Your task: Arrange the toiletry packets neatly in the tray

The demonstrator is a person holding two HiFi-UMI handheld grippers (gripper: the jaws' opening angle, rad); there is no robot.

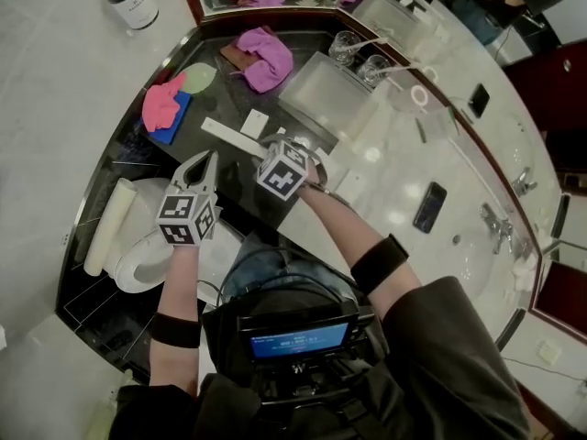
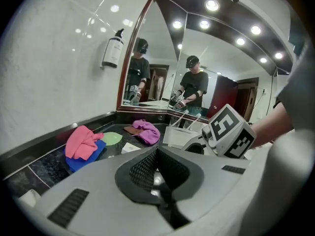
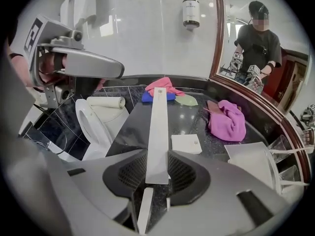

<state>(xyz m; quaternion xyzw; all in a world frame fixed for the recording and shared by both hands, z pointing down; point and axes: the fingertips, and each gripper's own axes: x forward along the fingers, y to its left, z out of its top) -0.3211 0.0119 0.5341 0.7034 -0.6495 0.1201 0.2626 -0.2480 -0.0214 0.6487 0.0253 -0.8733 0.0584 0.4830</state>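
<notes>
**Nothing in the tray yet; first packet in your right gripper**

You have the long flat white packet (image 3: 158, 127) pinched by its near end between the pads of your right gripper (image 3: 157, 167). It reaches out over the black stone counter (image 1: 234, 191). I can't be sure whether its far end rests there or hangs just above.

The small square white packet (image 3: 186, 143) lies flat just beside it, untouched. The pale translucent rectangular tray (image 1: 326, 90) sits apart from both packets, by the mirror, and looks bare inside. So I judge that no packet is placed and both are left to do.

Your left gripper (image 1: 209, 161) is pressed together on nothing.

Count:
- two packets
- one tray
- two clear drinking glasses (image 1: 347, 46) beyond the tray
- three cloths: the pink cloth (image 1: 160, 102), the blue cloth (image 1: 174, 125) and the magenta cloth (image 1: 266, 55)
</notes>
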